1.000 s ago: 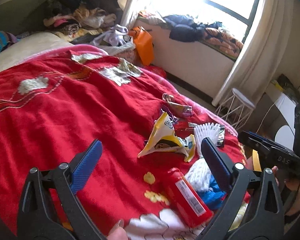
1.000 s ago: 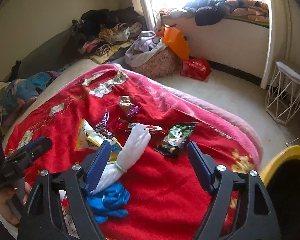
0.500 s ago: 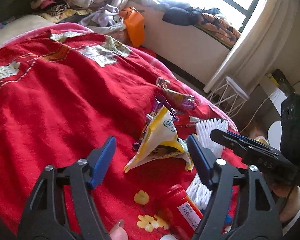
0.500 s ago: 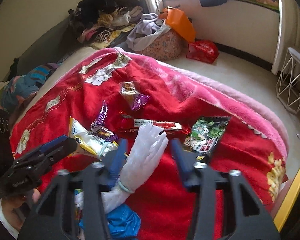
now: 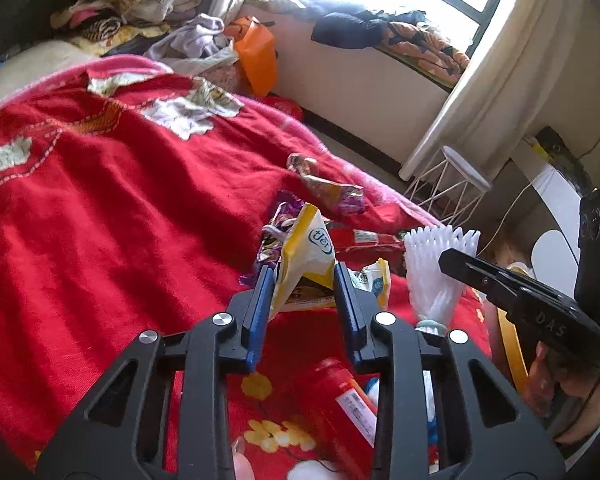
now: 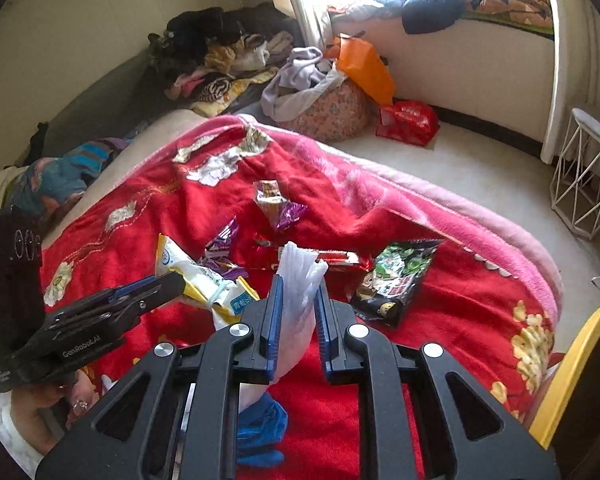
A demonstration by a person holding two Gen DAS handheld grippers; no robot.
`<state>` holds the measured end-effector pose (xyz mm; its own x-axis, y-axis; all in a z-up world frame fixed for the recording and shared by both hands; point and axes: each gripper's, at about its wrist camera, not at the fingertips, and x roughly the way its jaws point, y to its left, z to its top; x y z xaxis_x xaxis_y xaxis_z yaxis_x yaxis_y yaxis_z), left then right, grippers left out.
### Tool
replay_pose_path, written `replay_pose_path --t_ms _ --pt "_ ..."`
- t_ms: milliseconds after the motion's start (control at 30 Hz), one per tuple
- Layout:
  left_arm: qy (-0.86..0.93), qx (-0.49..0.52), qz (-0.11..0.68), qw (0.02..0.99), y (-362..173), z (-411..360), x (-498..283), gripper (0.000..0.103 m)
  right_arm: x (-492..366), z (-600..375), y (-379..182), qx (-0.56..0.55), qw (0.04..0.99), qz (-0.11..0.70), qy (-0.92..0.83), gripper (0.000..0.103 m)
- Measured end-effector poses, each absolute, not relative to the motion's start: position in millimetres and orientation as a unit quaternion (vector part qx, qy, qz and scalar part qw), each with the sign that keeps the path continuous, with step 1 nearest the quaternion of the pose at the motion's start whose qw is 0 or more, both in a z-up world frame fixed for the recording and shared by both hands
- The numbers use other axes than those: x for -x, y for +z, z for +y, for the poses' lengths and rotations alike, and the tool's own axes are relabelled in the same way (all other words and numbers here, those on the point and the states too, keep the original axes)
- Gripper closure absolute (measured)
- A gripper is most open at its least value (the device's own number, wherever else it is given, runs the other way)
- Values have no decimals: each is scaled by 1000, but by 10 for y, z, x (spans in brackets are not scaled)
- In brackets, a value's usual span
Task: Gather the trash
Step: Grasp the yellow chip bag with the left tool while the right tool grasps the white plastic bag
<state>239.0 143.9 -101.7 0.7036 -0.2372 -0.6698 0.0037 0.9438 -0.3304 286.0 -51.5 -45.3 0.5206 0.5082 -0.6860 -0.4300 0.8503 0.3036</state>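
Note:
Trash lies scattered on a red blanket [image 5: 100, 208]. My left gripper [image 5: 303, 276] has its jaws closing, and both pads touch the sides of an upright yellow-and-white snack bag [image 5: 306, 256]. My right gripper [image 6: 298, 300] is closing too, pinching a white pleated plastic bundle [image 6: 300, 276] whose blue lower end [image 6: 260, 428] hangs beneath. Each view also shows the other gripper from the side: the right gripper [image 5: 446, 259] against the white bundle [image 5: 436, 268], the left gripper [image 6: 172, 280] at the yellow bag [image 6: 196, 276].
Loose on the blanket are a green-black snack bag [image 6: 396, 276], a long red wrapper [image 6: 332, 257], purple wrappers [image 6: 220, 240] and a red bottle [image 5: 352, 404]. A yellow bin rim [image 6: 572, 364] stands at the right edge. A white wire stool [image 6: 588, 184] stands on the floor.
Both pairs of jaws went from wide open to nearly closed. The left gripper moved forward onto the yellow bag. The right gripper closed around the white bundle.

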Motion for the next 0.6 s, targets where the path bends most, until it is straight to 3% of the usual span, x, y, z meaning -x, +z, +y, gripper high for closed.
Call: replay_pose_path --t_ms 600 --pt "-53 161 306 937 -410 1371 -1868 81 -2436 -969 25 -84 892 352 271 89"
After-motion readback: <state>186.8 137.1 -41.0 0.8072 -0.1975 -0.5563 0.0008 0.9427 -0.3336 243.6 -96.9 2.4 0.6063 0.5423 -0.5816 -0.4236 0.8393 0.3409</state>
